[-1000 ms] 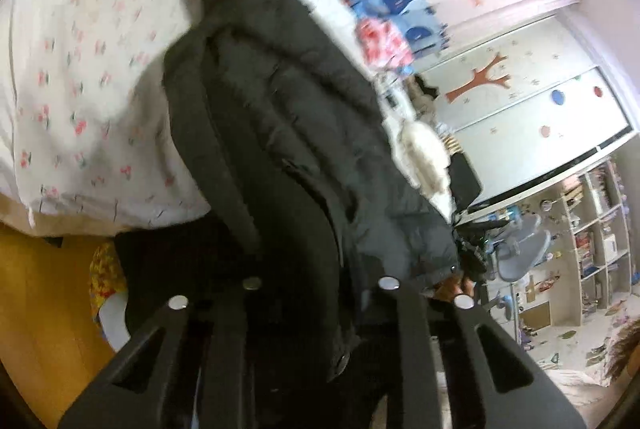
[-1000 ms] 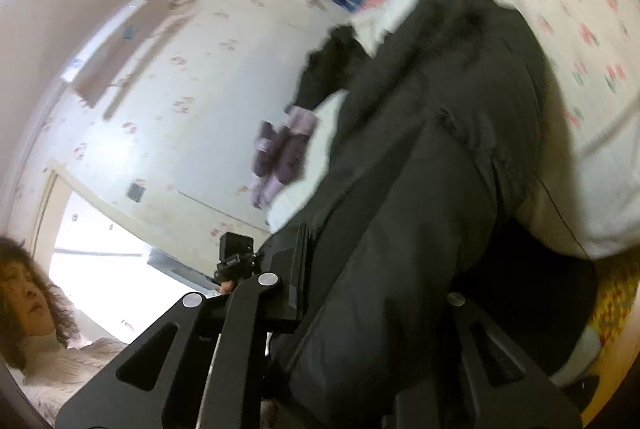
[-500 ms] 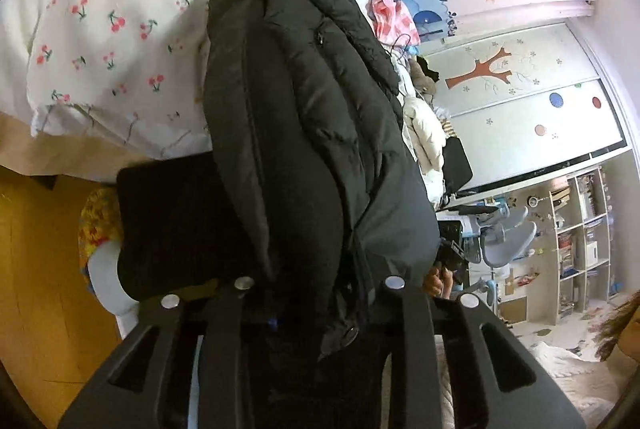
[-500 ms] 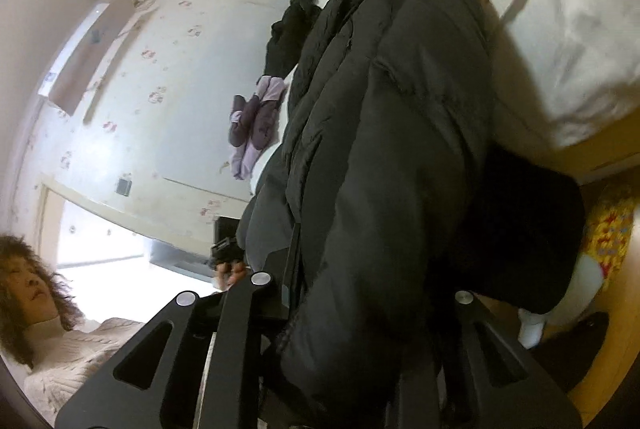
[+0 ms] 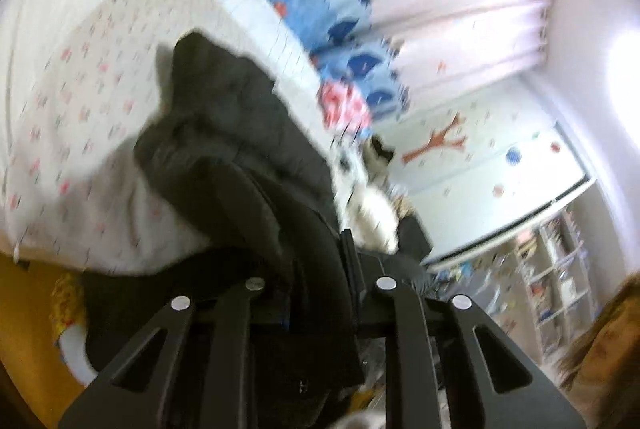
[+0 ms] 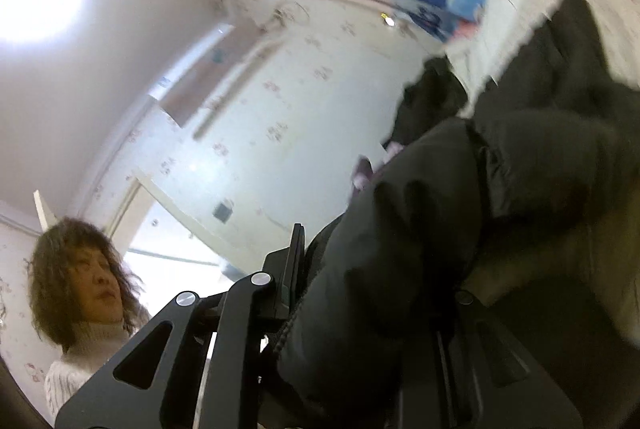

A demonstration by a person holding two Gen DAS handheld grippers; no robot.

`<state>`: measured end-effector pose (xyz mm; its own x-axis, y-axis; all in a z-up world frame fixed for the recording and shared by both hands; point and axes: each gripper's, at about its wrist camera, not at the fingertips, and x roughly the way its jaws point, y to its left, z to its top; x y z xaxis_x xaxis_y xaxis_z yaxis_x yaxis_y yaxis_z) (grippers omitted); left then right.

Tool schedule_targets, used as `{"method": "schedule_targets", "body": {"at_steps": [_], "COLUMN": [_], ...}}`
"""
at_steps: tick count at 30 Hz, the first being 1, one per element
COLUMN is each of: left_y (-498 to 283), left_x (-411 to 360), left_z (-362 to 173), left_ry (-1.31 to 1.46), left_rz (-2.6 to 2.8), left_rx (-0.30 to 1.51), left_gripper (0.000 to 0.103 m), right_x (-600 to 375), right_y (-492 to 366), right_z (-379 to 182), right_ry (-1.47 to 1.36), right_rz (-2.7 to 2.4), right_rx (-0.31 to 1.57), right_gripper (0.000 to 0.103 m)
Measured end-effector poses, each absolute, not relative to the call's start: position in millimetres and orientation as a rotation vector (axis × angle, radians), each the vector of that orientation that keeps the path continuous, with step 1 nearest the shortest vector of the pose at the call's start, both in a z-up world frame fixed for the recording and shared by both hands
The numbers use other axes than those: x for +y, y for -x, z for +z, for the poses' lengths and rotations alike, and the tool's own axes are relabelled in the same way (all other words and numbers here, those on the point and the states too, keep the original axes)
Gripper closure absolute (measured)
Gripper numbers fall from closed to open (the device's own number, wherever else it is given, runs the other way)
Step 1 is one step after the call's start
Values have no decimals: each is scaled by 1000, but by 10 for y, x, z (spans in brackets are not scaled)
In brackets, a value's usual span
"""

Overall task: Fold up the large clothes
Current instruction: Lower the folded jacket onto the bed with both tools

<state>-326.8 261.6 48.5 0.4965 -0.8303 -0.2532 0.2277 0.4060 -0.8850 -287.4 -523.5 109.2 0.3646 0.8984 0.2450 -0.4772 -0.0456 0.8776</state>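
Both tools held the jacket (image 5: pixel 240 157). The left gripper (image 5: pixel 316 281) was clamped narrow on a thick dark fold that ran forward from its jaws and lay out ahead on the bed (image 5: pixel 76 117). The right gripper (image 6: pixel 372 293) pinched a puffy section that bulged out over its right finger; its jaws had just been opening a little, with the padding between them.

The main risk, as I judged it, was the slick, bulky padding sliding out of one pinch, most likely the right one, since that grip had loosened and much cloth hung beside it. A fast swing could also drag the far end across the bed and undo the fold, or sweep it into the clothes (image 5: pixel 344 105) piled ahead and right of the left tool.

Half a second before, the jacket hung long and steep in front of both tools, reaching high in each view. In this moment it sat lower and more bunched, more of the bed showed beyond it, and both views were blurred and tilted further towards the wall and curtain (image 5: pixel 460 9).
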Motion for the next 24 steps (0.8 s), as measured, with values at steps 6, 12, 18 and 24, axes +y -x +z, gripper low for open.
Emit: {"method": "schedule_targets", "body": {"at_steps": [6,12,18,24], "left_y": [2544,1496,489,-27], "left_x": [2681,2553,2285,2153], "left_z": [718,746,232,-833], "left_ry": [997,1064,1136,1182], "left_rz": [-721,-683,-513,-304], "left_rx": [683,661,705,835], "left_gripper": [83,83,83,78], "right_x": [-5274,-5300,-5197,-4991], "right_y": [2171,1196,91,-374], "right_z": [1348,1415,756,-196], "right_ry": [-1151,-1185,-1244,-1332], "right_rz": [1124,952,642,502], "right_rx": [412,463,615,754], "right_gripper": [83,83,83,77]}}
